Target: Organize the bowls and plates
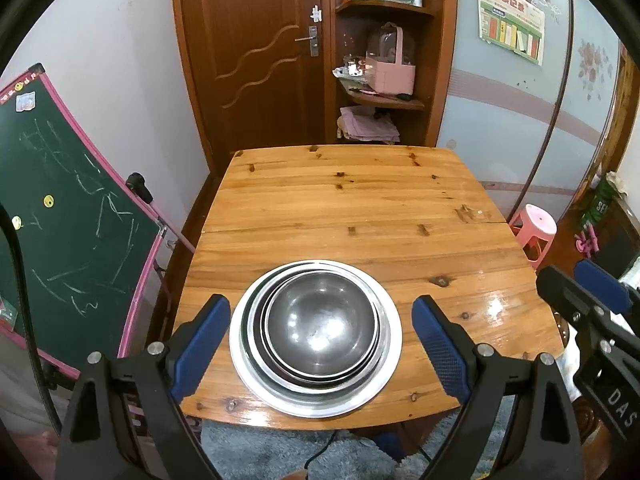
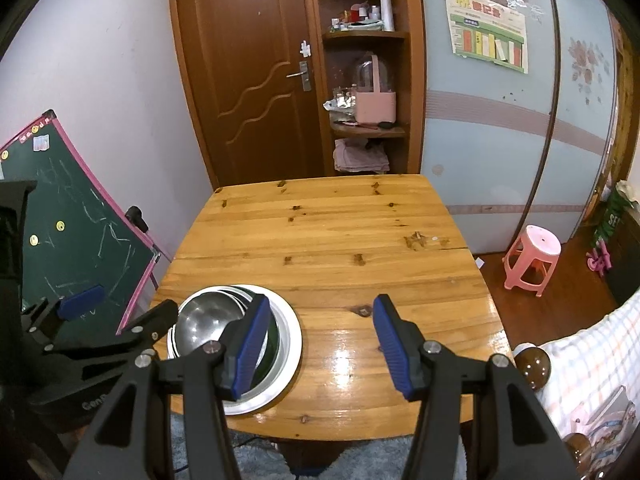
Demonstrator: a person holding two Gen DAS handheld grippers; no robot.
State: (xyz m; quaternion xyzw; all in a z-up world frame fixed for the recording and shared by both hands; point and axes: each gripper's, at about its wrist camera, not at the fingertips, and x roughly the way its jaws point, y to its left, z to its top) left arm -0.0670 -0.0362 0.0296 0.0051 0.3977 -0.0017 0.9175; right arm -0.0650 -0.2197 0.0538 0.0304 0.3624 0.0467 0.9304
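Observation:
A stack of steel dishes sits near the front edge of the wooden table [image 1: 360, 208]: a wide flat plate [image 1: 384, 384] at the bottom, nested bowls on it, a steel bowl [image 1: 320, 324] on top. My left gripper [image 1: 320, 344] is open and empty, its blue pads on either side of the stack, above it. My right gripper [image 2: 316, 344] is open and empty, to the right of the stack [image 2: 208, 324], over bare table [image 2: 340, 240]. The right gripper also shows at the right edge of the left wrist view [image 1: 580, 296].
A green chalkboard [image 1: 60, 216] with a pink frame leans left of the table. A pink plastic stool [image 2: 530, 260] stands on the floor to the right. A brown door [image 1: 256, 48] and shelves [image 1: 380, 100] are behind the table.

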